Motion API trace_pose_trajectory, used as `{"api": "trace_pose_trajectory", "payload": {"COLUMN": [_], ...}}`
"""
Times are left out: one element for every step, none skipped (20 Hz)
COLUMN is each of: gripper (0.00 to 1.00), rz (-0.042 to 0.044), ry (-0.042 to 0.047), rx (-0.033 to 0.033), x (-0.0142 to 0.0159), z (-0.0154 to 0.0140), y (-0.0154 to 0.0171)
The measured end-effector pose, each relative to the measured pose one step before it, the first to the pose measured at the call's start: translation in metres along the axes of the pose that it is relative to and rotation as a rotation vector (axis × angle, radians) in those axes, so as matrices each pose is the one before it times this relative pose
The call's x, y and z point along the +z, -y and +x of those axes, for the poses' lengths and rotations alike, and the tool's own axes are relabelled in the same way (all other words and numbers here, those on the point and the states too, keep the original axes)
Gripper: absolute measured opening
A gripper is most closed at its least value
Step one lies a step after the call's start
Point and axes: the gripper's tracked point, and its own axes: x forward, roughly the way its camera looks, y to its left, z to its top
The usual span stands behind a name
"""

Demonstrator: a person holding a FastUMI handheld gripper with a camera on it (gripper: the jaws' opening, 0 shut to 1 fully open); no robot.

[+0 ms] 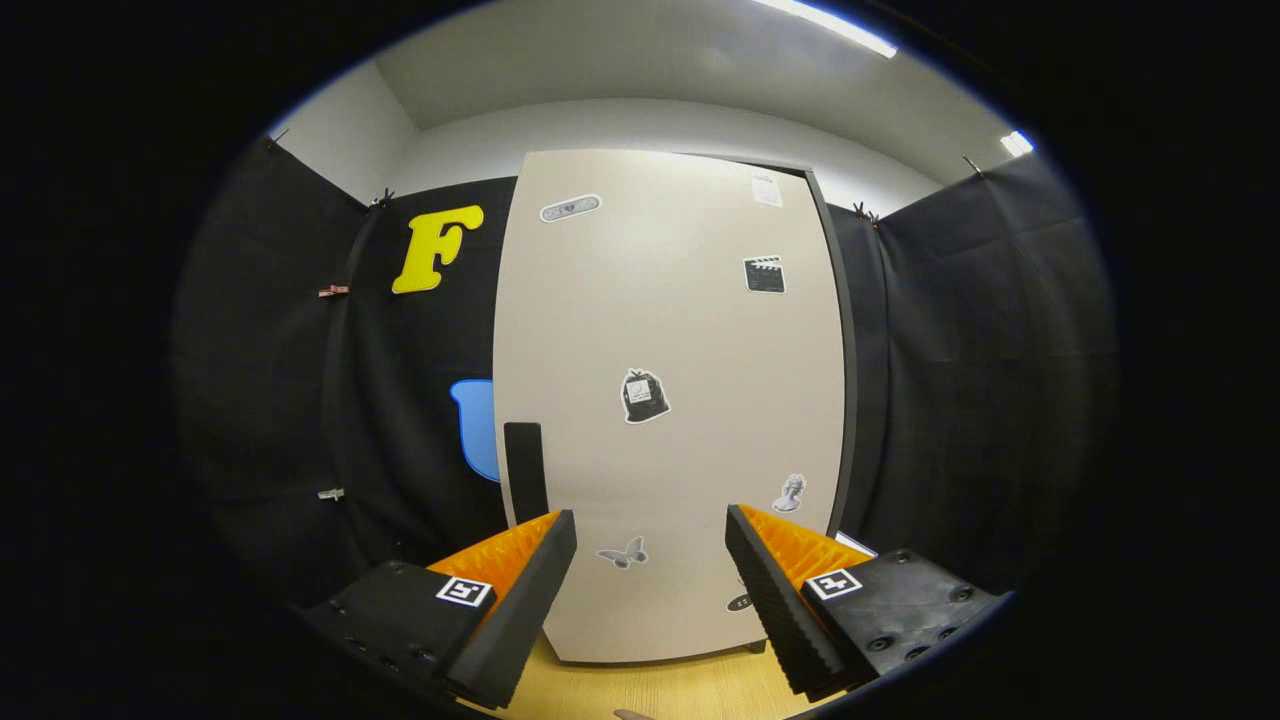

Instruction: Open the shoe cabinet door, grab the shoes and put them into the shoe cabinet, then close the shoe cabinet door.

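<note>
Black cloth (300, 400) drapes the left wall of the booth, held by small clips, with a pale grey room wall (345, 125) and ceiling (620, 55) above it, where strip lights (830, 25) glow. Next comes the shoe cabinet (670, 400), standing upright on a light wooden floor (640, 690); its beige door (690, 330) faces the camera, looks shut, and carries several small stickers (645, 395). A dark vertical handle (525, 470) sits at the door's left edge. The gripper (650, 545) hovers before the lower door, fingers spread wide with nothing between them, the left finger just below the handle. More black cloth (980, 380) hangs beyond the cabinet on the right.
</note>
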Motion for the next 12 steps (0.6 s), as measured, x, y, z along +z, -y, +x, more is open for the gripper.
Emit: {"api": "trace_pose_trajectory", "payload": {"gripper": [0.98, 0.98, 0.98, 0.98, 0.98, 0.98, 0.98, 0.98, 0.98, 0.98, 0.98, 0.98], "rz": [0.00029, 0.00400, 0.00292, 0.00146, -0.00015, 0.00130, 0.00027, 0.00088, 0.00081, 0.00107, 0.00120, 0.00208], "ry": [-0.00019, 0.00072, 0.00176, 0.00208, 0.00188, 0.00240, 0.00306, 0.00113, -0.00035, -0.00232, -0.00266, -0.00105], "rx": [-0.00158, 0.00298, 0.00053, 0.00004, 0.00049, 0.00033, 0.00049, -0.00061, 0.00042, -0.00298, -0.00280, -0.00534], "x": [-0.00011, 0.00042, -0.00003, 0.00090, 0.00077, 0.00048, -0.00011, -0.00077, -0.00185, -0.00146, -0.00169, -0.00139], "z": [-0.00026, 0.00036, 0.00061, 0.00016, -0.00002, 0.00020, 0.00116, 0.00048, 0.00116, 0.00115, 0.00087, 0.00057], "y": [0.00147, 0.00069, 0.00075, 0.00089, -0.00012, 0.00003, 0.00010, 0.00058, 0.00029, 0.00124, 0.00053, 0.00069]}}
